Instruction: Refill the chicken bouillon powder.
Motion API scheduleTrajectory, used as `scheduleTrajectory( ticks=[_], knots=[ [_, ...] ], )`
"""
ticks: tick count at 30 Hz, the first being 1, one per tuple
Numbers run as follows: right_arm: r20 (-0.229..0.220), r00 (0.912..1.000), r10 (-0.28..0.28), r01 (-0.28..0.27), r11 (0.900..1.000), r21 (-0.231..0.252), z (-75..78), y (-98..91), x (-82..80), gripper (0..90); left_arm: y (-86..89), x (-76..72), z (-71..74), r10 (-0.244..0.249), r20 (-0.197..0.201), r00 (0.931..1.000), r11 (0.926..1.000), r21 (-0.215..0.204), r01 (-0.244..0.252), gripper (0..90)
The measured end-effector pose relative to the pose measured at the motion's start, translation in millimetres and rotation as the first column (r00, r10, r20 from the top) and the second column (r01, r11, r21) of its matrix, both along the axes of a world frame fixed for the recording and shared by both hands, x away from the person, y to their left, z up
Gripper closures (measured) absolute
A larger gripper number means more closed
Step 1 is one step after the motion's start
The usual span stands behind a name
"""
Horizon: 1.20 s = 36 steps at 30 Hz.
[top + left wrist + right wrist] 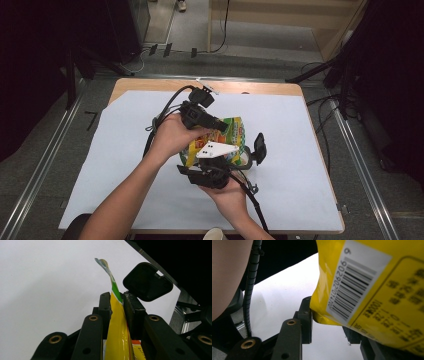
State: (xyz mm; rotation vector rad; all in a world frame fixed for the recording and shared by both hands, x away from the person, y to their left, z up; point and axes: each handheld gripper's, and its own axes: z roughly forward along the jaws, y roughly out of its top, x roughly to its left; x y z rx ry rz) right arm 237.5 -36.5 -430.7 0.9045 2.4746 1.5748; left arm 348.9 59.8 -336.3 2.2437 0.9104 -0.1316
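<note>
Bag (235, 137) hangs over the counter (310, 150), left gripper (117, 307) clamped on its top edge, right gripper (329, 320) pinching a corner, so a hard pull probably bursts it and spills snacks everywhere.

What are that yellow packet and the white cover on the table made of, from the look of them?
Yellow packet: it looks like thin, glossy plastic film, possibly foil-lined. It shines, creases, and its flat sealed edge stands between the left gripper jaws; a printed barcode label sits on its back. White cover: probably matte paper or thin sheet. It lies flat with straight cut edges on the wooden table.
</note>
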Motion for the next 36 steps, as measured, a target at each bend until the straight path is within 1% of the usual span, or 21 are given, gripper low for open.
scheduleTrajectory(
  ticks=[1, 2, 4, 5, 6, 7, 12, 15, 17, 19, 23, 24, 25, 29, 31, 32, 33, 35, 36],
  knots=[
    [0.0, 1.0, -0.001, 0.001, 1.0, -0.001, 0.1, -0.1, -0.1, 65.4, 0.3, -0.1, 0.7, -0.002, 0.002, 1.0, 1.0, 0.001, 0.002, 77.7],
    [0.008, 1.0, -0.003, 0.003, 1.0, -0.003, 1.7, -0.4, -1.4, 65.4, 0.4, -0.7, 1.2, 0.0, 0.002, 1.0, 1.0, -0.009, 0.0, 77.7],
    [0.012, 0.9999, -0.004, 0.004, 1.0, -0.003, 2.1, -0.5, -1.6, 65.4, 0.4, -0.9, 1.2, 0.001, 0.003, 1.0, 1.0, -0.006, -0.001, 77.8],
    [-0.001, 1.0, -0.001, 0.001, 1.0, -0.002, 0.3, -0.2, -0.5, 65.4, -0.5, -0.1, -1.4, 0.005, -0.001, 1.0, 1.0, 0.005, -0.005, 77.8],
    [-0.001, 1.0, -0.001, 0.001, 1.0, -0.002, 0.3, -0.2, -0.5, 65.4, -0.5, -0.1, -1.4, 0.005, -0.001, 1.0, 1.0, 0.005, -0.005, 77.7],
    [-0.011, 0.9999, -0.004, 0.004, 0.9999, -0.009, -2.3, 0.3, 1.1, 65.4, -0.3, 1.5, -3.9, 0.005, -0.005, 1.0, 1.0, 0.007, -0.005, 77.6],
    [-0.012, 0.9999, -0.002, 0.002, 1.0, -0.008, -0.6, -0.7, 0.9, 65.4, -0.4, 0.2, -2.2, 0.008, 0.0, 1.0, 1.0, -0.003, -0.008, 77.7],
    [-0.002, 1.0, -0.002, 0.002, 1.0, -0.006, 0.1, -0.3, 0.0, 65.4, 0.1, -1.1, -0.3, 0.006, 0.01, 0.9999, 1.0, -0.002, -0.006, 77.7],
    [-0.008, 1.0, -0.002, 0.002, 1.0, -0.007, -1.3, 0.1, -0.1, 65.3, -0.6, 0.2, -2.8, 0.004, -0.001, 1.0, 1.0, 0.004, -0.004, 77.7],
    [-0.009, 1.0, -0.004, 0.003, 1.0, -0.009, -1.7, 0.1, -0.1, 65.4, -0.7, 0.3, -3.2, 0.006, -0.002, 1.0, 1.0, 0.002, -0.006, 77.7],
    [0.006, 1.0, -0.004, 0.004, 1.0, -0.009, -0.6, -0.7, -1.0, 65.4, -0.8, -1.8, -0.5, 0.003, 0.01, 1.0, 1.0, -0.007, -0.003, 77.6],
    [0.006, 1.0, -0.004, 0.004, 1.0, -0.009, -0.6, -0.7, -1.0, 65.4, -1.0, -2.0, -0.5, 0.002, 0.01, 0.9999, 1.0, 0.001, -0.002, 77.6],
    [-0.003, 1.0, 0.0, 0.0, 1.0, -0.005, -1.9, -0.3, -0.5, 65.4, -1.5, -1.2, -2.3, 0.001, 0.006, 1.0, 0.9999, 0.01, -0.001, 77.6],
    [-0.003, 1.0, -0.002, 0.002, 1.0, -0.009, -2.3, -0.5, -0.3, 65.4, -1.2, -1.3, -1.8, 0.004, 0.009, 1.0, 1.0, 0.002, -0.004, 77.5],
    [0.006, 1.0, -0.003, 0.003, 1.0, -0.004, -1.2, -0.9, -0.9, 65.5, -1.4, -3.0, 0.5, 0.001, 0.017, 0.9999, 1.0, -0.003, -0.001, 77.5],
    [0.011, 0.9999, -0.003, 0.003, 1.0, -0.004, -0.9, -0.8, -1.4, 65.5, -1.3, -3.4, 1.1, -0.001, 0.019, 0.9998, 1.0, 0.002, 0.001, 77.5],
    [0.008, 1.0, -0.002, 0.002, 1.0, -0.001, -1.2, -0.4, -1.4, 65.5, -1.6, -3.6, 0.8, 0.001, 0.018, 0.9998, 1.0, 0.002, -0.001, 77.5],
    [0.003, 1.0, 0.001, -0.001, 1.0, 0.0, -2.0, -0.2, -1.0, 65.6, -1.7, -2.1, -1.4, 0.0, 0.009, 1.0, 0.9999, 0.014, 0.0, 77.5],
    [-0.001, 1.0, 0.001, -0.001, 1.0, -0.003, -2.5, 0.1, -0.9, 65.5, -1.3, -1.3, -2.3, 0.001, 0.003, 1.0, 0.9999, 0.011, -0.001, 77.3]
  ],
)
